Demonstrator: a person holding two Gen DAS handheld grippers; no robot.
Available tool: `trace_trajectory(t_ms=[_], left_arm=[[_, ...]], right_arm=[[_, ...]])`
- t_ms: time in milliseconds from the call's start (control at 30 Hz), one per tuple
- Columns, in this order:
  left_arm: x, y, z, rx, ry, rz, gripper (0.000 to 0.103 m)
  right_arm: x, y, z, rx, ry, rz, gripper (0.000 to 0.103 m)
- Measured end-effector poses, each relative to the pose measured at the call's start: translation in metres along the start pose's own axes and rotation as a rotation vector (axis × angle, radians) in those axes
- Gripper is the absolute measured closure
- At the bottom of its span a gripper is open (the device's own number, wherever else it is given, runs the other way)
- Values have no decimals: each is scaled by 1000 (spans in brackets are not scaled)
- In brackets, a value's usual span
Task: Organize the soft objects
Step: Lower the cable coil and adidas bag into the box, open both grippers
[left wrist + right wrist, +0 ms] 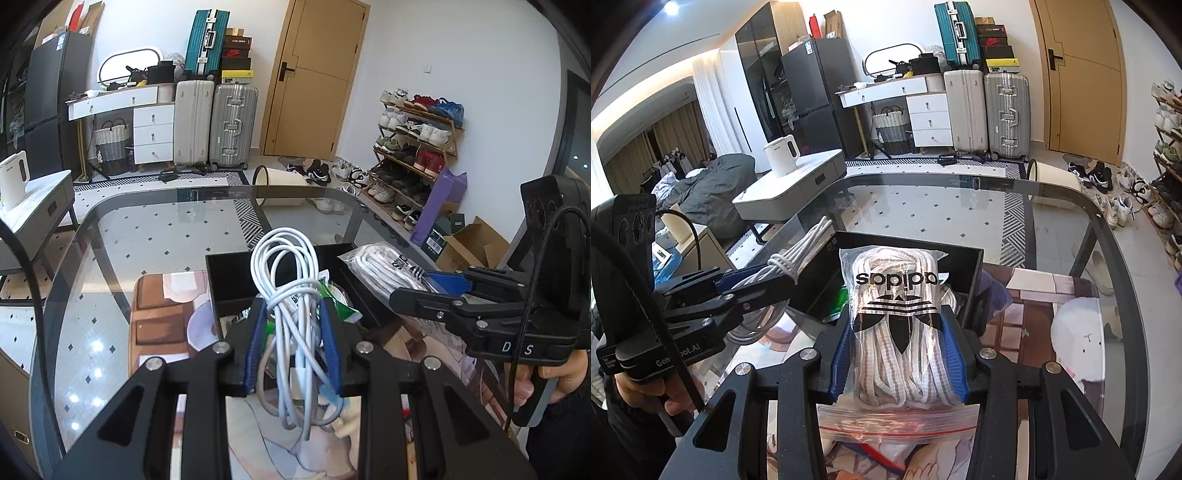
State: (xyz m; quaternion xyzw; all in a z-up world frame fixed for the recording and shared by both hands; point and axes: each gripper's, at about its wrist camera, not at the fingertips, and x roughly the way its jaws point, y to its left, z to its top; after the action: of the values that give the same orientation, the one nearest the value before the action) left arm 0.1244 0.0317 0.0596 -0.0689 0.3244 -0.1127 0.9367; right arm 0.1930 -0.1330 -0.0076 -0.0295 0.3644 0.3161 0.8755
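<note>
while both tools are loaded, nothing they carry is in the box (218, 284) yet. left gripper (293, 314) is pinched on a coiled white cable (286, 273), blue pads pressing the bundle at its wrapped middle, loops standing up above the jaws and tails hanging below. right gripper (899, 325) is clamped on a clear bag (897, 295) of white laces w/ a black logo, pads squeezing both sides, zip end hanging toward the camera. both loads are lifted off the glass table (147, 229), just in front of the box and over its near edge; can't tell exactly how high.

the black open box sits on the table w/ some stuff already inside: a green packet (338, 299) and other bits, too hidden by the cable to name. so prob partway thru: a few items are in, two are in hand and not placed. left to do, as i read it: carry cable and bag over the opening, lower, release each. through the glass there's only a printed mat (162, 314) and the floor, no other loose soft items that i can pick out on the tabletop, tho the near part is blocked by the grippers.
</note>
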Motion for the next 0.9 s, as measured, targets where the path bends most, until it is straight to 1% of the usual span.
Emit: trace_trajectory(t_ms=[333,467,667,900], left_arm=[[34,6,10,-1,60,22,76],[41,6,12,-2,72,23,75],[50,5,17,8,87,34,75],[61,5,20,38,118,32,76]], right_arm=[[32,1,11,-53,66,-27,59],[45,2,14,-75,95,-34,59],[60,9,22,-124,124,-76,59],[75,15,23,-178,165,-102,59]])
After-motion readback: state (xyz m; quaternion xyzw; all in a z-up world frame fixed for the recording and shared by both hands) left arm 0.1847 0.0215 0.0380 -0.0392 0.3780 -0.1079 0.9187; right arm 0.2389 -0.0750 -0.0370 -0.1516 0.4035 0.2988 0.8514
